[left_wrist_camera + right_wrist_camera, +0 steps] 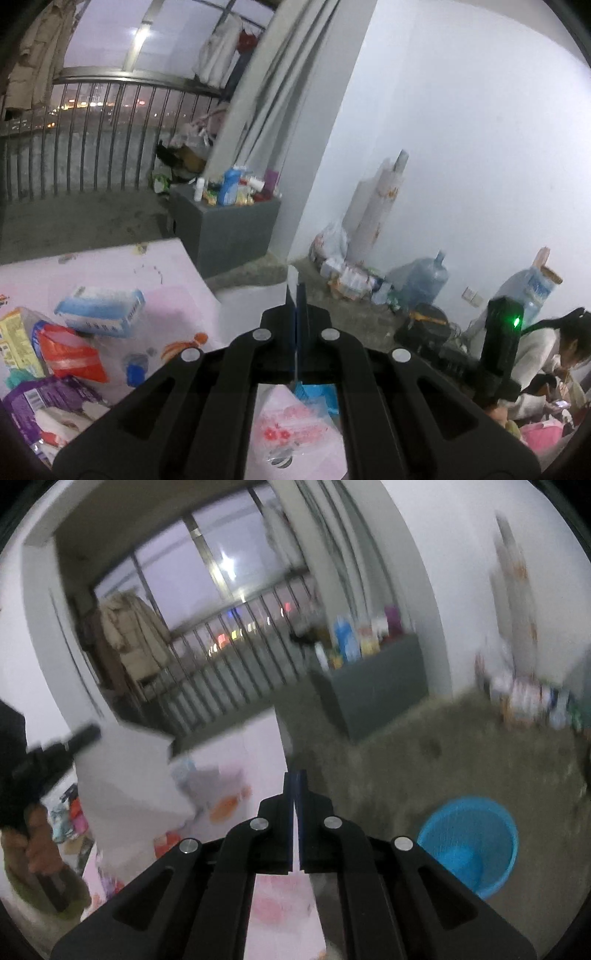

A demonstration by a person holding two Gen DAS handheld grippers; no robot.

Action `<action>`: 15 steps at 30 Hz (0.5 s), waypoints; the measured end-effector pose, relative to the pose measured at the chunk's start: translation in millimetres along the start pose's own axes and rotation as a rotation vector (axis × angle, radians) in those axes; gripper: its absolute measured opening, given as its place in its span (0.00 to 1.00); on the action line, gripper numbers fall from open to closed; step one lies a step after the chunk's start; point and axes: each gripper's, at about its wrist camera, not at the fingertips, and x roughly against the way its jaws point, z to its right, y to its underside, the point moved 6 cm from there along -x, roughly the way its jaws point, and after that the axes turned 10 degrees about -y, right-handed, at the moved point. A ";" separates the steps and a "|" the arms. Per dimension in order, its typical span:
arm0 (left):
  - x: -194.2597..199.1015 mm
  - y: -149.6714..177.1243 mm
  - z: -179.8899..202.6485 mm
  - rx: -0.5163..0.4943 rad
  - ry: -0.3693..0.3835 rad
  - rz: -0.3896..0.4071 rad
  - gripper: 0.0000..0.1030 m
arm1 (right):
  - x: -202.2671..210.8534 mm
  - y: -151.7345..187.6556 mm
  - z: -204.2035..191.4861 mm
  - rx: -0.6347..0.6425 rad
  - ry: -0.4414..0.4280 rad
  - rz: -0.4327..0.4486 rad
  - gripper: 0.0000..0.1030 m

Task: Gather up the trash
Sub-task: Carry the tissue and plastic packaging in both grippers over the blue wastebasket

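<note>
Nearest the left wrist camera, the left gripper (296, 291) is sitting clenched, its blue pads pressed together with nothing between them, and its black frame is hiding much of the table (173, 258) beneath. On that pale table, trash is lying to the left: a blue and white packet (100, 310), a red packet (70, 352) and a purple packet (48, 400) partly cut off by the edge of the lens. Beyond stands a grey box (229, 229) crowded with bottles. At the far right a seated person (543, 354) is partly hidden behind a black device with a green light (502, 332).

In the right wrist view the right gripper (294, 786) is also clenched and empty, only a sliver of light showing lower down between its fingers. Everything here is smeared by blur. A blue basket (471, 843) is standing on the floor to the right, well apart from the table (266, 738). At the left a hand (38, 845) is gripping the other gripper's handle, and a white sheet (129, 775), possibly paper, is covering most of the trash behind it.
</note>
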 end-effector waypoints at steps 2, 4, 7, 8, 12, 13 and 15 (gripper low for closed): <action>-13.2 11.5 -1.9 0.007 -0.005 -0.040 0.00 | -20.7 32.3 12.4 -0.067 -0.030 -0.086 0.16; -25.4 27.8 -6.3 0.010 -0.012 -0.092 0.00 | -44.9 65.4 26.8 -0.183 -0.089 -0.177 0.52; -47.5 56.9 -9.5 0.014 -0.024 -0.182 0.00 | -76.9 96.7 50.3 -0.347 -0.157 -0.248 0.59; -58.2 67.2 -14.4 0.021 -0.031 -0.217 0.00 | -84.2 107.1 54.2 -0.376 -0.159 -0.267 0.59; -88.5 117.2 -29.2 0.045 -0.058 -0.359 0.00 | -119.2 132.8 68.1 -0.449 -0.170 -0.359 0.56; -99.7 132.1 -33.4 0.049 -0.078 -0.406 0.00 | -123.7 135.4 66.4 -0.435 -0.175 -0.366 0.53; -113.6 151.0 -40.7 0.056 -0.095 -0.463 0.00 | -126.5 137.5 63.6 -0.419 -0.190 -0.367 0.43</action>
